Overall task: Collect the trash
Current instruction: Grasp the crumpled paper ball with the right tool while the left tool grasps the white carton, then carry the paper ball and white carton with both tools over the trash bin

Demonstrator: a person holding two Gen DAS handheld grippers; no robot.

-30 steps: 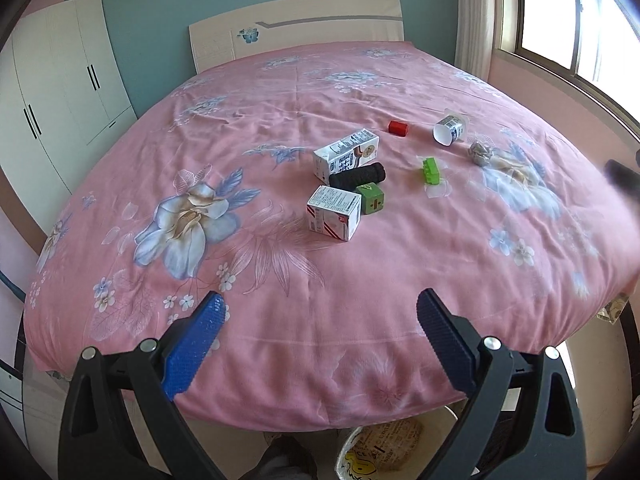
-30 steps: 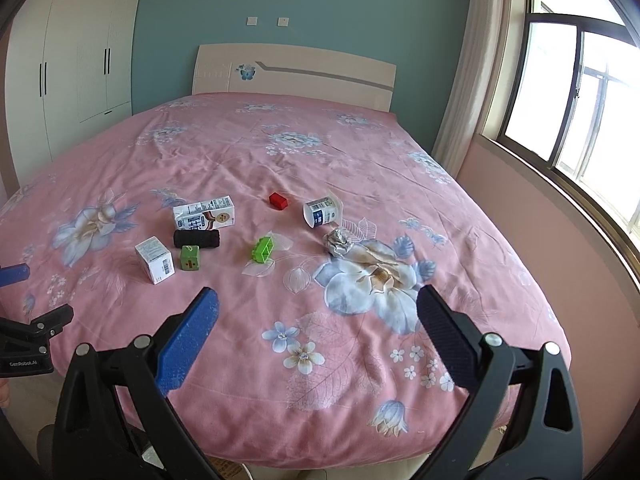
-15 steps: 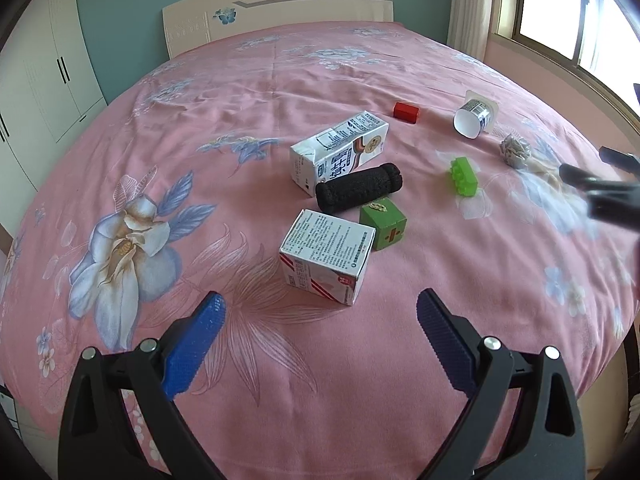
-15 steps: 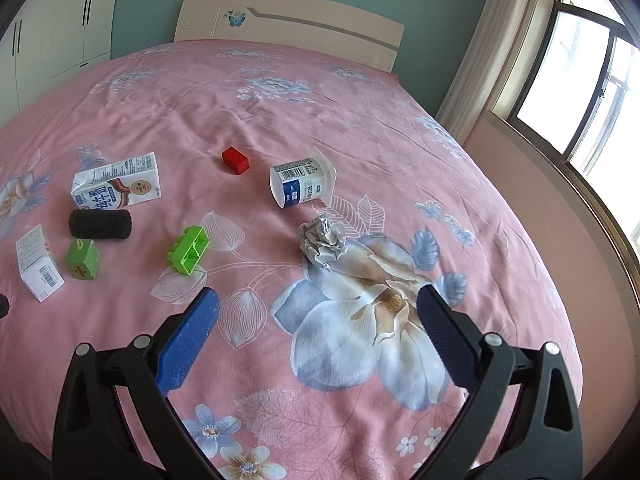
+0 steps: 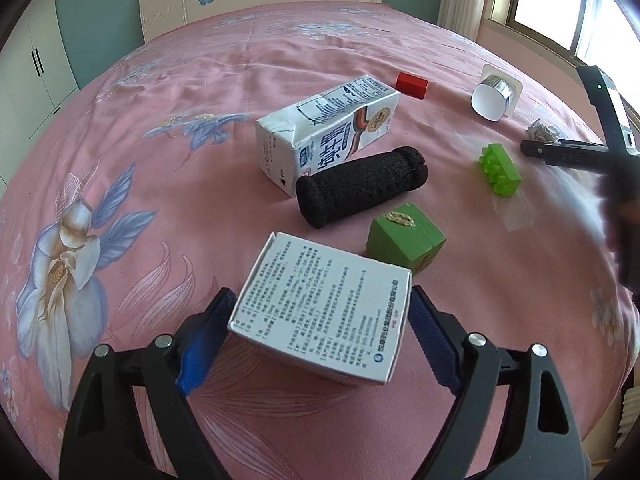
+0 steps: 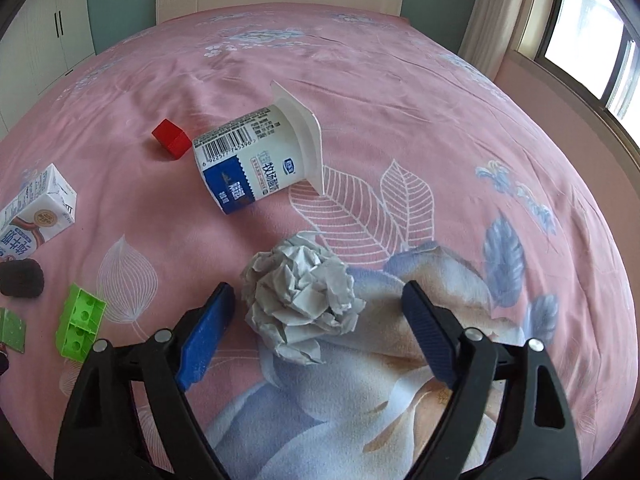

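In the left wrist view my left gripper (image 5: 320, 336) is open, with its blue pads on either side of a small white printed box (image 5: 324, 308) that lies on the pink bed; I cannot tell if the pads touch it. A milk carton (image 5: 328, 128) lies beyond. In the right wrist view my right gripper (image 6: 316, 332) is open around a crumpled grey paper ball (image 6: 300, 292), with gaps on both sides. A white and blue yogurt cup (image 6: 256, 152) lies on its side behind the ball.
A black foam roll (image 5: 360, 186), a green cube (image 5: 404, 236), a green toy brick (image 5: 500, 170) and a red block (image 5: 412, 85) lie among the trash on the floral bedspread (image 5: 160, 160). The right gripper's black frame (image 5: 600, 152) shows at the right of the left wrist view.
Both grippers have moved forward and down over the bed. The left now straddles the white box; the right now straddles the paper ball.
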